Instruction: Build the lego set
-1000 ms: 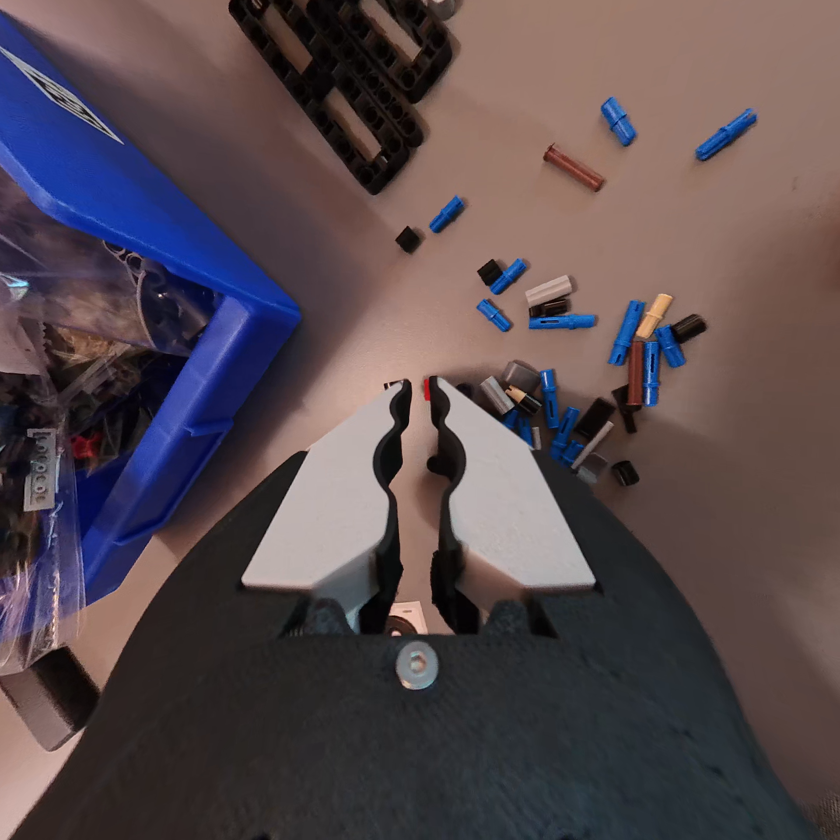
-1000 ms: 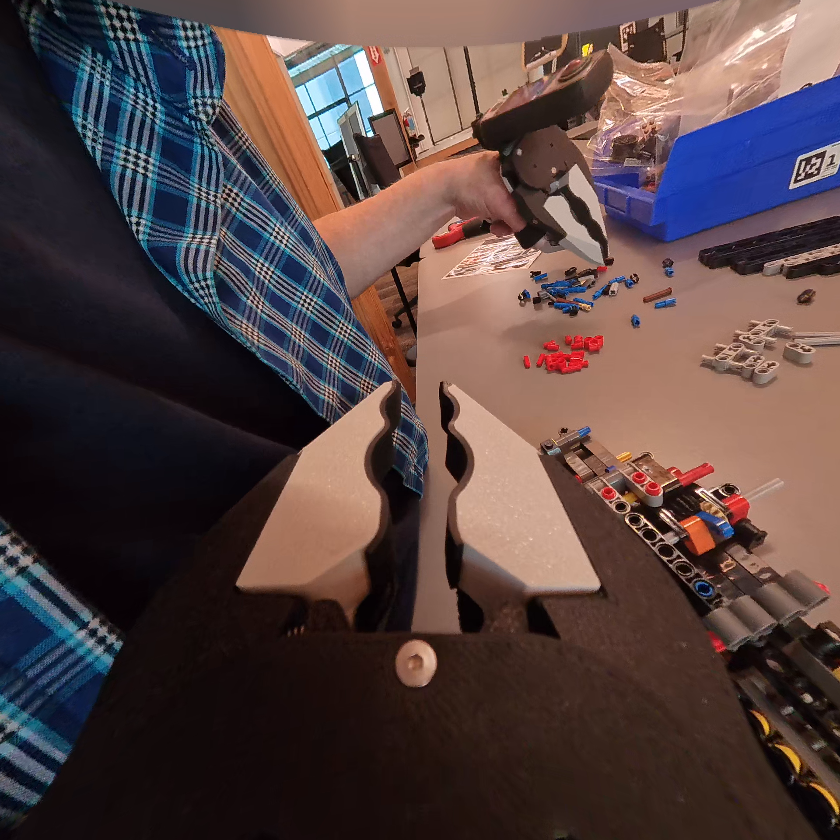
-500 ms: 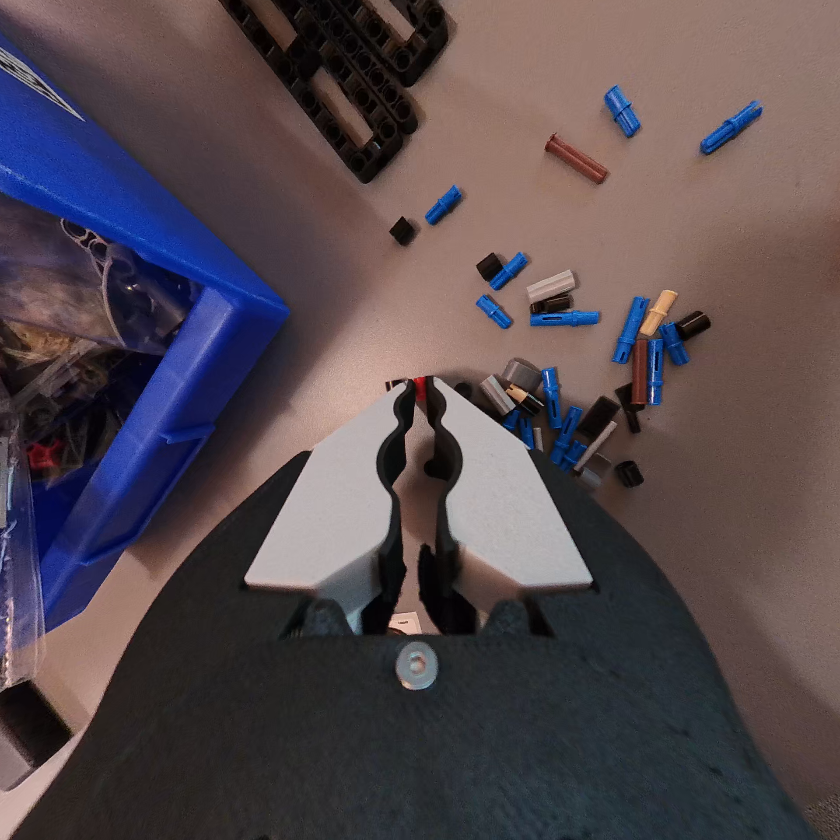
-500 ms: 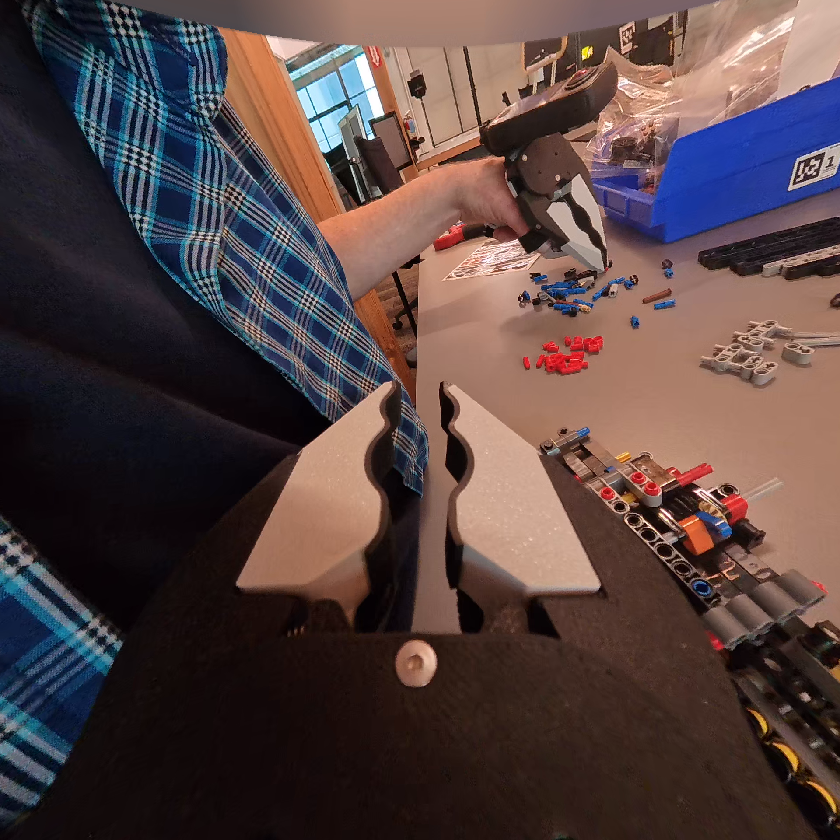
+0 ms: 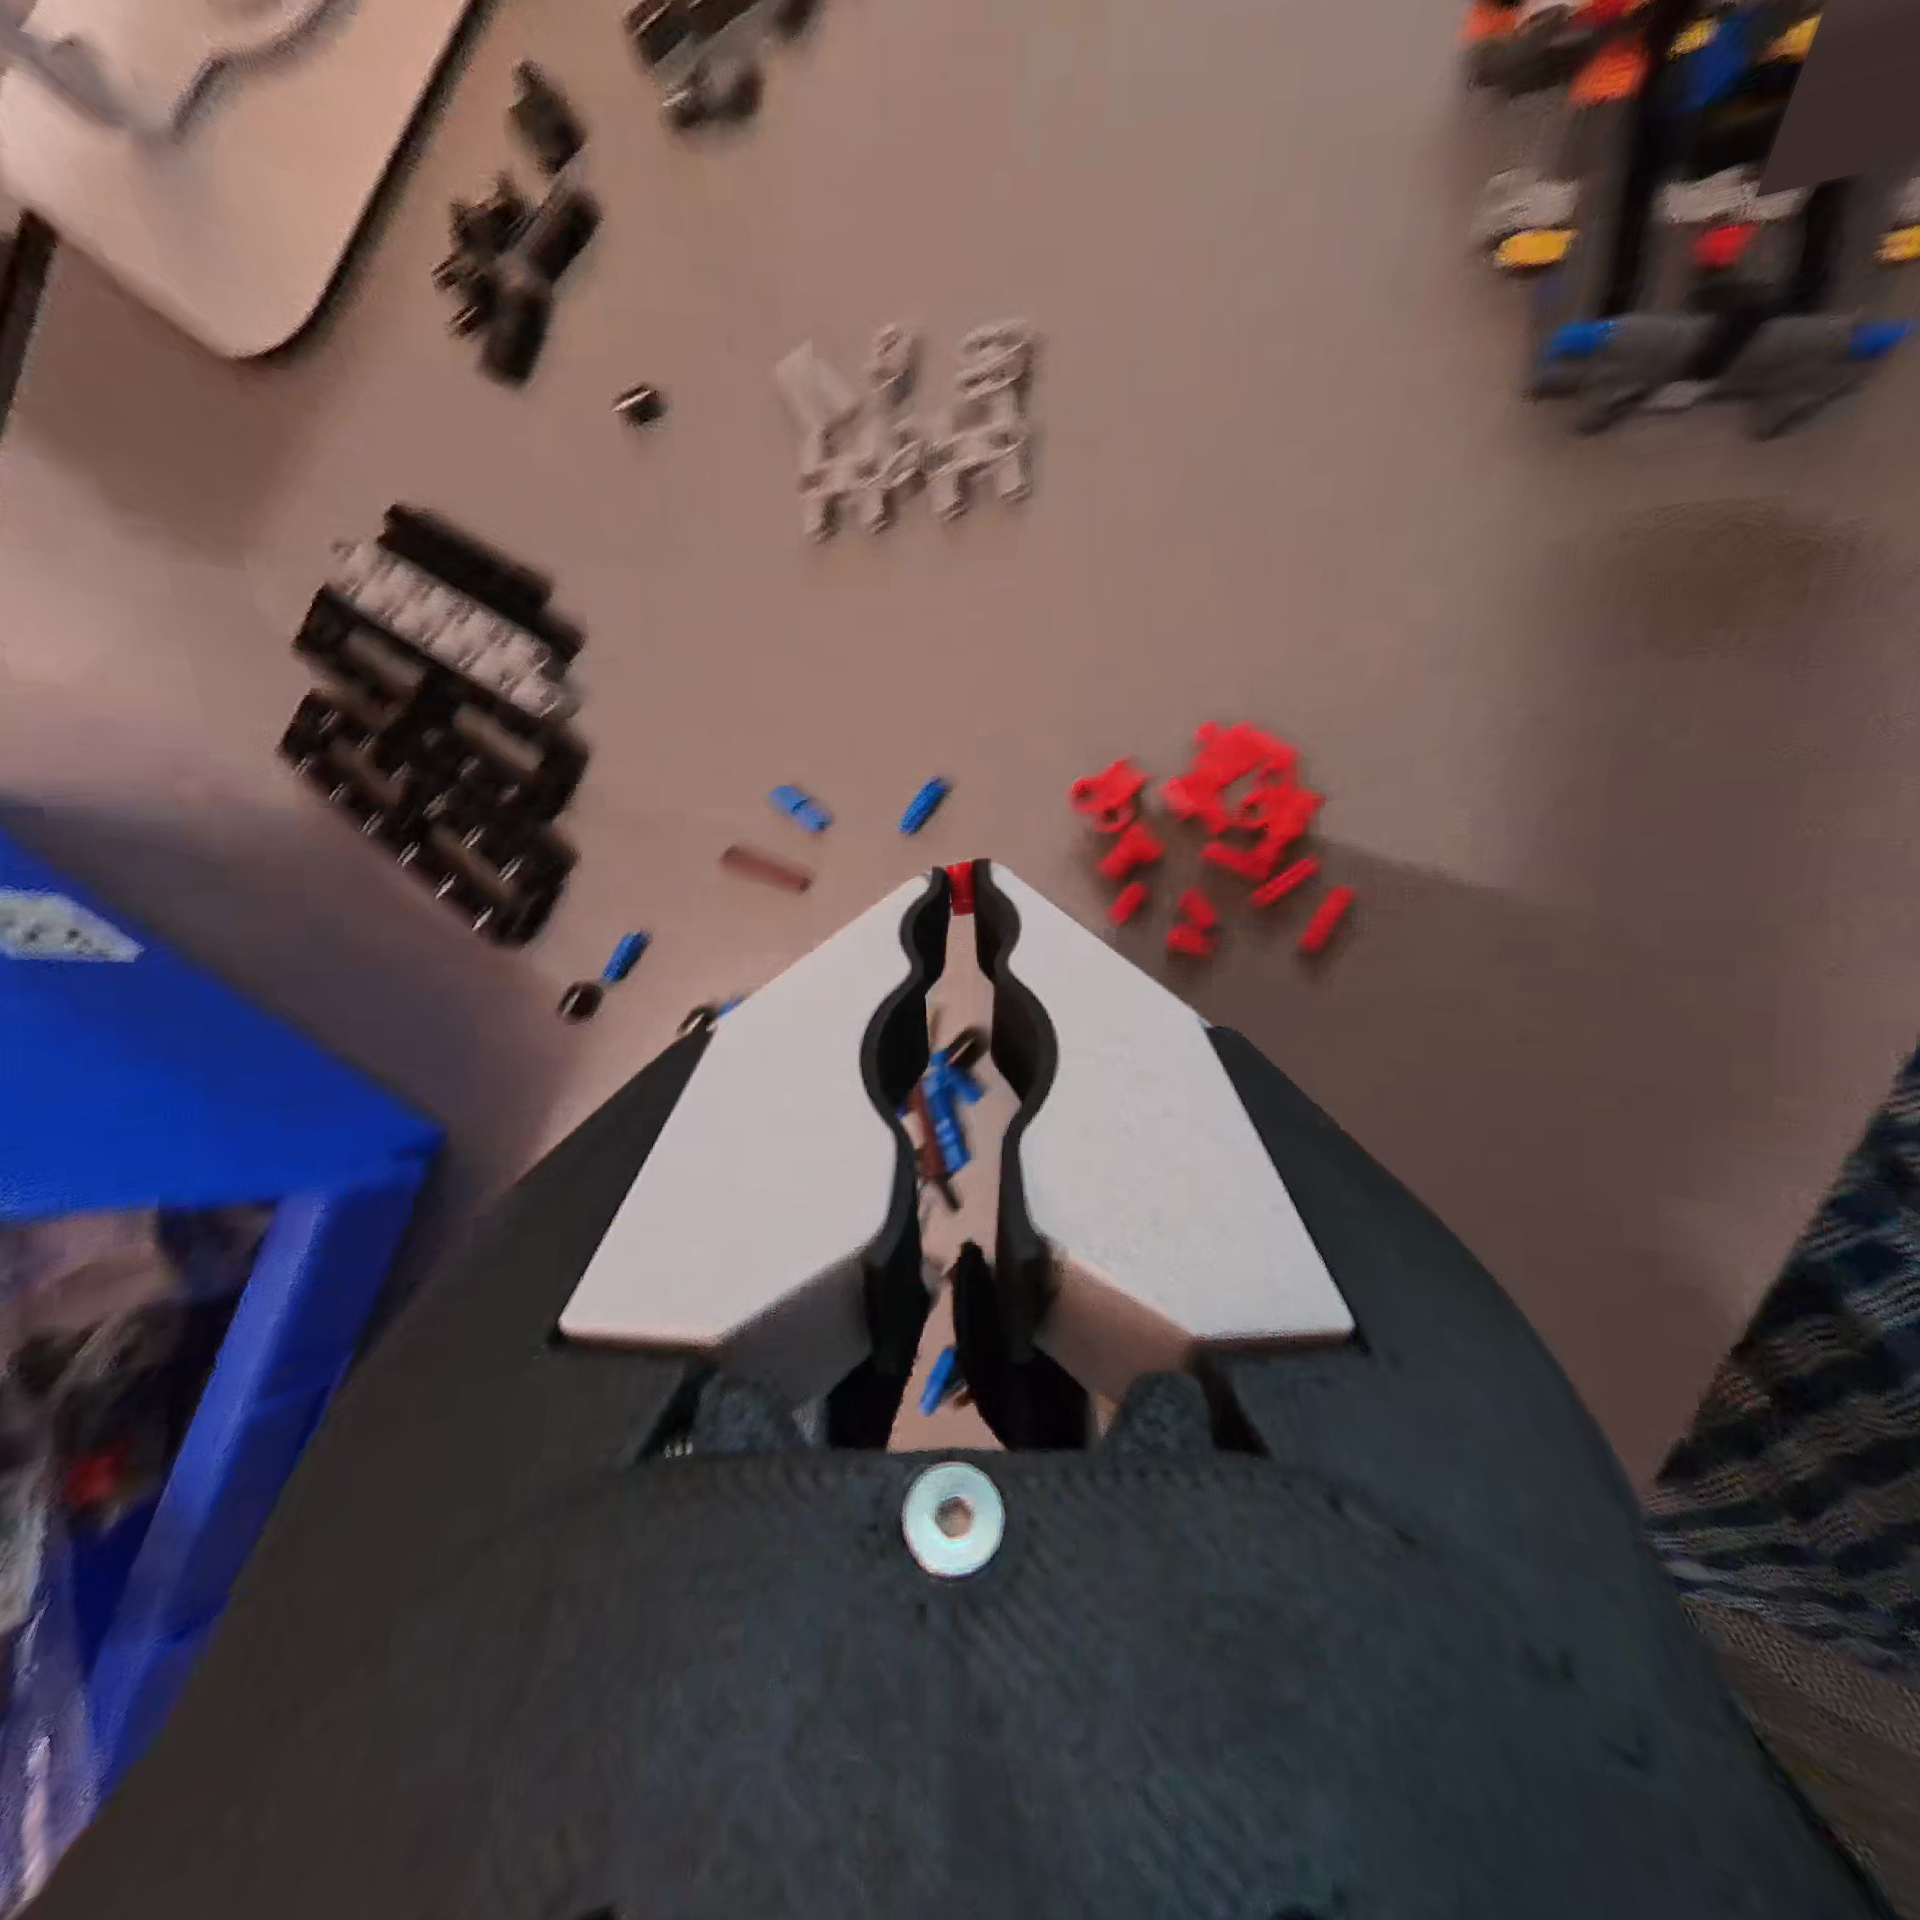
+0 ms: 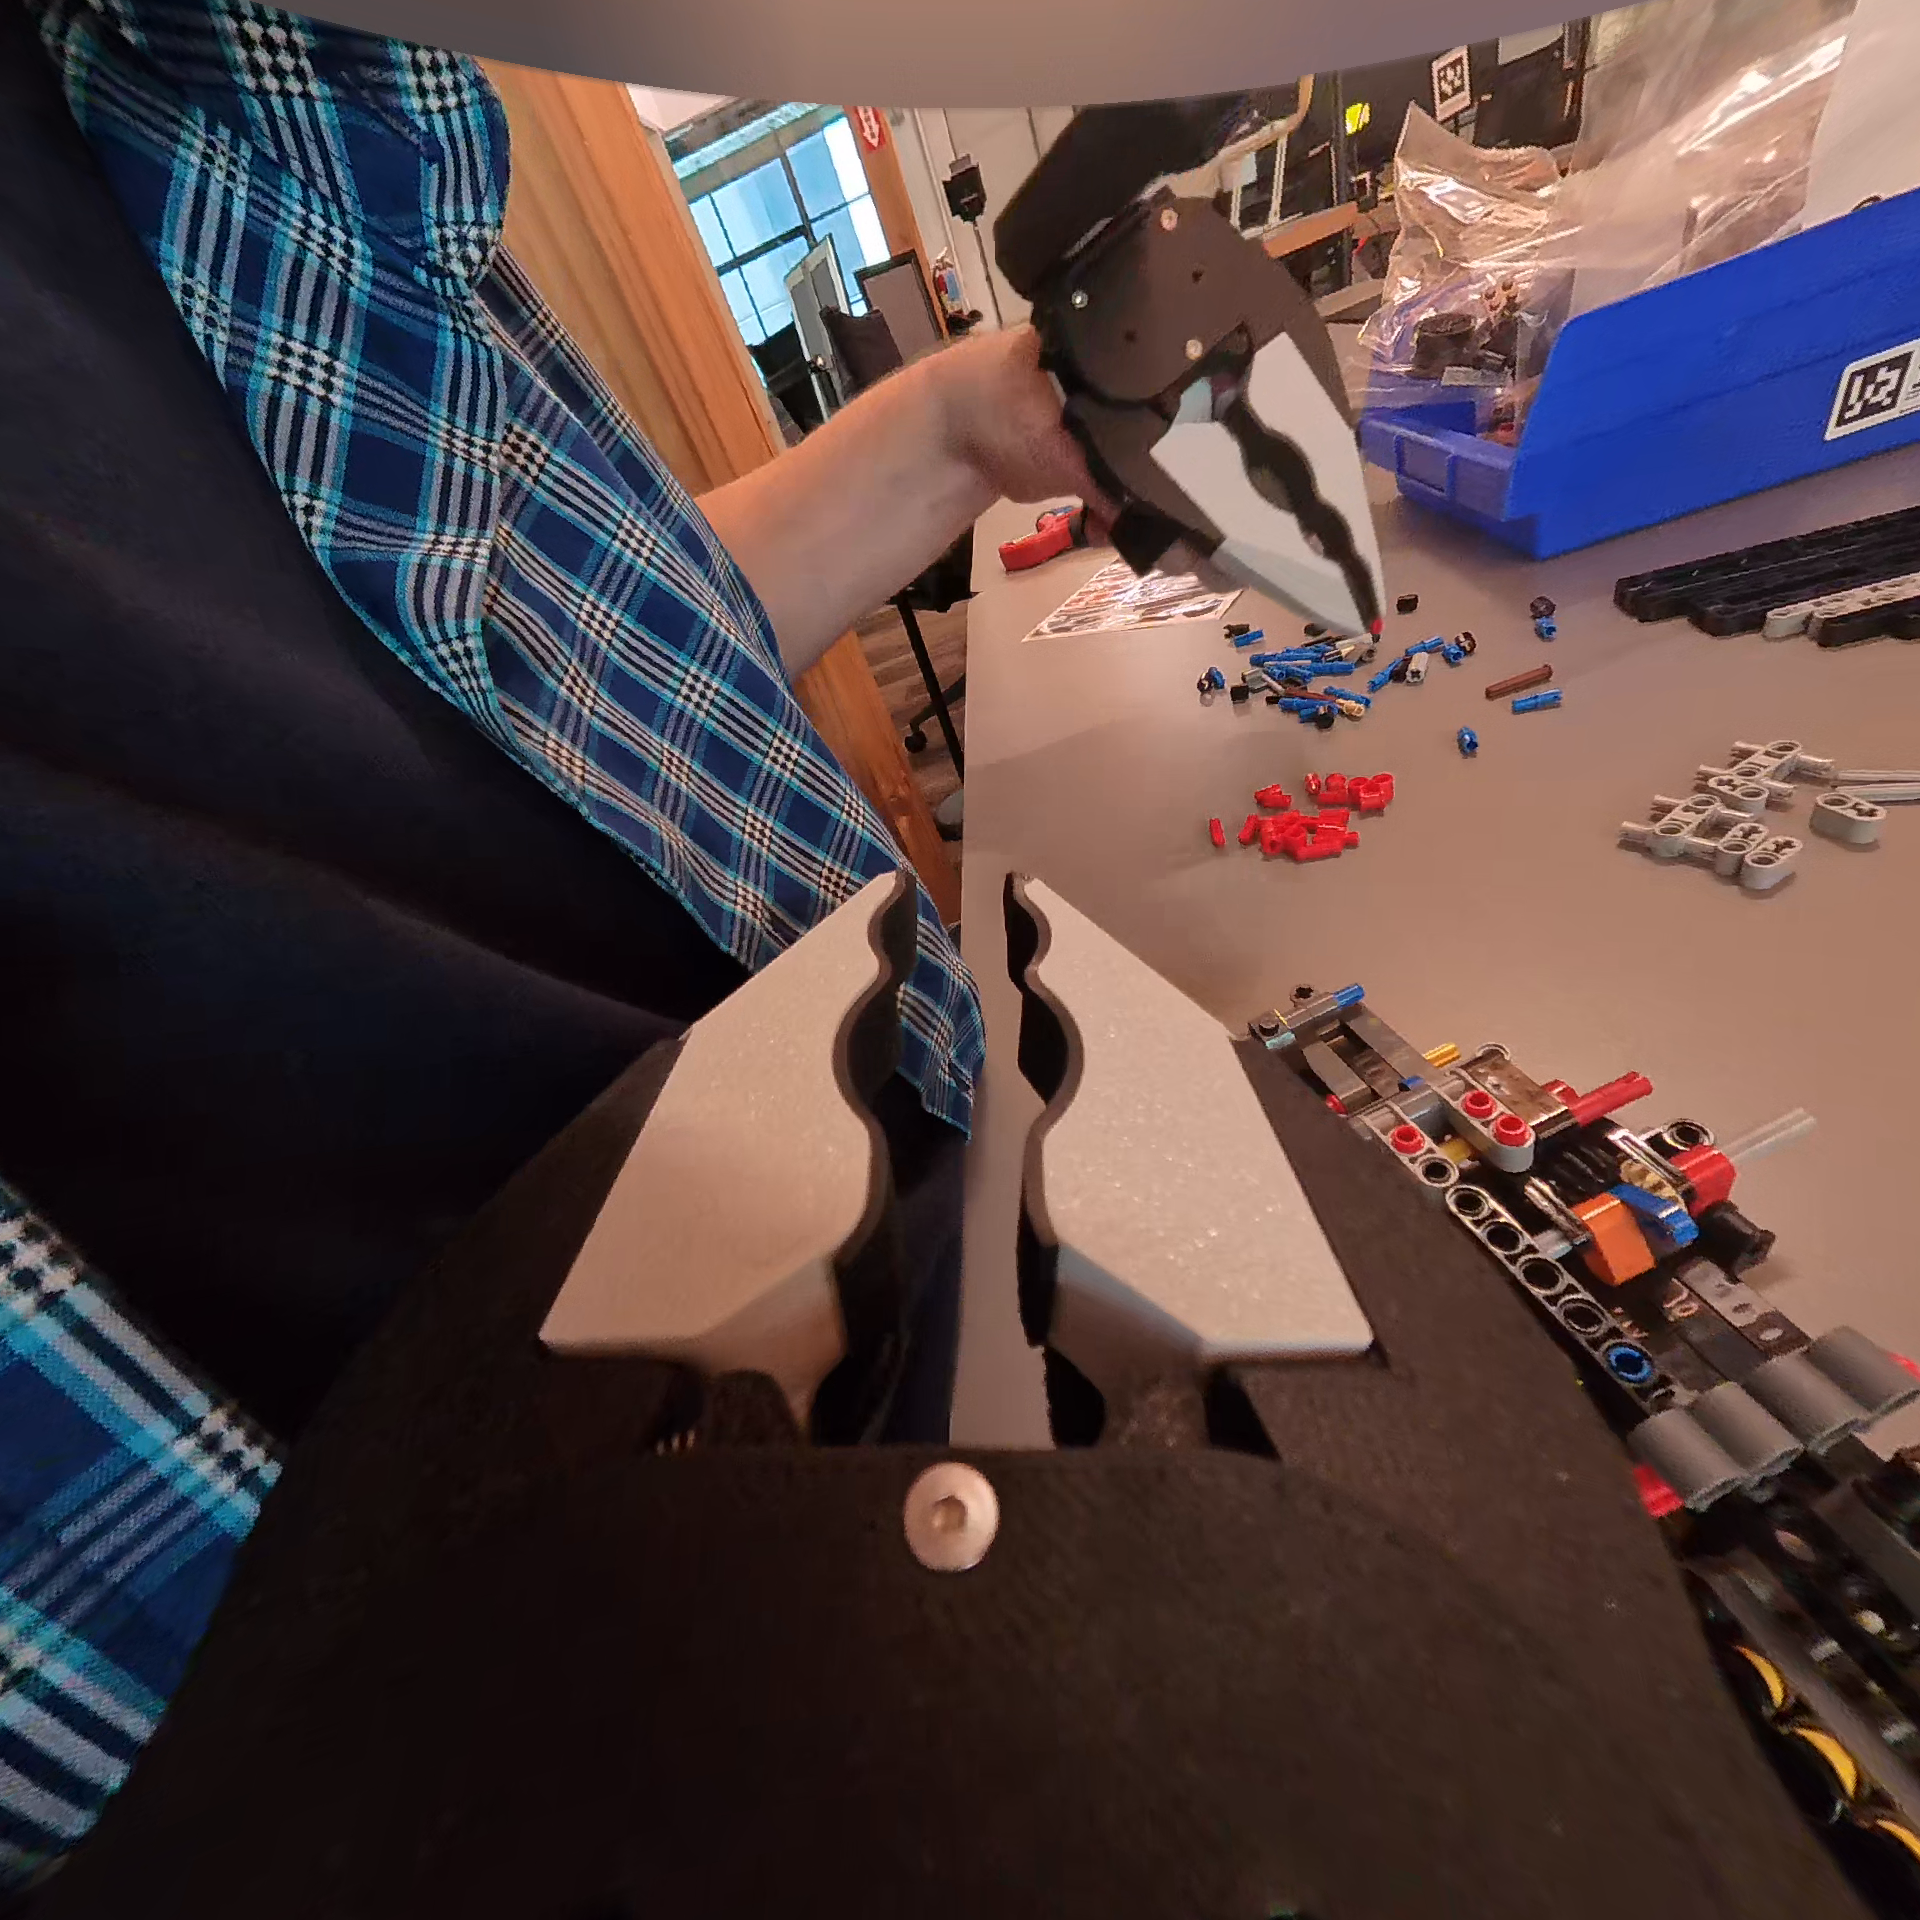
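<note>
One small red pin (image 5: 960,886) between left gripper (image 5: 958,883) tips

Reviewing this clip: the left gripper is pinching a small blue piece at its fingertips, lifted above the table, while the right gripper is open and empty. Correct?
Not quite. The small piece pinched by the left gripper is red, not blue, as the left wrist view shows. The right gripper is open and empty.

The left gripper (image 5: 961,894) is showing smooth pale finger faces in a matt, finely ridged black shell, with a shiny metal screw (image 5: 953,1519). The red piece (image 5: 963,886) it is pinching looks like glossy plastic, though blurred. The table (image 6: 1455,935) is lying smooth and matt grey. The shirt (image 6: 582,582) is woven plaid cloth; the bin (image 6: 1683,416) is glossy blue plastic.
</note>
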Demonstrator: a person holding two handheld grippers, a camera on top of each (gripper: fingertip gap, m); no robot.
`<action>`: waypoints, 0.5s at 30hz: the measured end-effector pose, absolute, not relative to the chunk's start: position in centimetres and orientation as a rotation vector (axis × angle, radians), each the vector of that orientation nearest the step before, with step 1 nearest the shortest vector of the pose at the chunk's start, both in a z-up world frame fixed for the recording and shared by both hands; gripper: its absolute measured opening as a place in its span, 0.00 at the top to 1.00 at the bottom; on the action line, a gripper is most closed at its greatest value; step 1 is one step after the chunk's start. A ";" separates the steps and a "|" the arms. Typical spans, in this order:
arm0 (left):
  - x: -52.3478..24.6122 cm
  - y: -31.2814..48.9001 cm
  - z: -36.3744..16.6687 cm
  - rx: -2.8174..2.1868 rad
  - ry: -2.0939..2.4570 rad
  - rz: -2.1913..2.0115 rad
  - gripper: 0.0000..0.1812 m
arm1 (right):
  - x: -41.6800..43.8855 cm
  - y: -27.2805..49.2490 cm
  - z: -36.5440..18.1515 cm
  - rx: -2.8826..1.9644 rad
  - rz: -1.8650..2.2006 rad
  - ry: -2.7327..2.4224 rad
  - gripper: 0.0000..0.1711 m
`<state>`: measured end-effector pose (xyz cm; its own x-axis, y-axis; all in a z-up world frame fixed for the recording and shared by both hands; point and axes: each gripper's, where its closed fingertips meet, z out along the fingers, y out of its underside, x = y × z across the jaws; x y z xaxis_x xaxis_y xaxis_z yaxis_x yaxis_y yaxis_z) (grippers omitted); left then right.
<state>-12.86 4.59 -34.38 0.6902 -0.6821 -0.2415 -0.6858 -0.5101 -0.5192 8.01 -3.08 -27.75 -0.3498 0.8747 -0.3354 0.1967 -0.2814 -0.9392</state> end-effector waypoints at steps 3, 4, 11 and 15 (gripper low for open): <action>-9.9 3.8 -35.6 -2.290 1.132 -0.051 0.99 | 8.1 -3.2 -27.7 -1.344 1.680 -1.442 0.92; -9.4 3.5 -36.1 -2.294 1.153 -0.064 0.99 | 8.1 -3.2 -27.6 -1.342 1.680 -1.443 0.92; -8.7 2.4 -37.6 -2.294 1.245 -0.077 0.93 | 8.2 -3.2 -27.6 -1.335 1.680 -1.448 0.92; -9.7 2.5 -37.5 -2.303 1.243 -0.015 0.91 | 8.2 -3.2 -27.7 -1.337 1.680 -1.452 0.92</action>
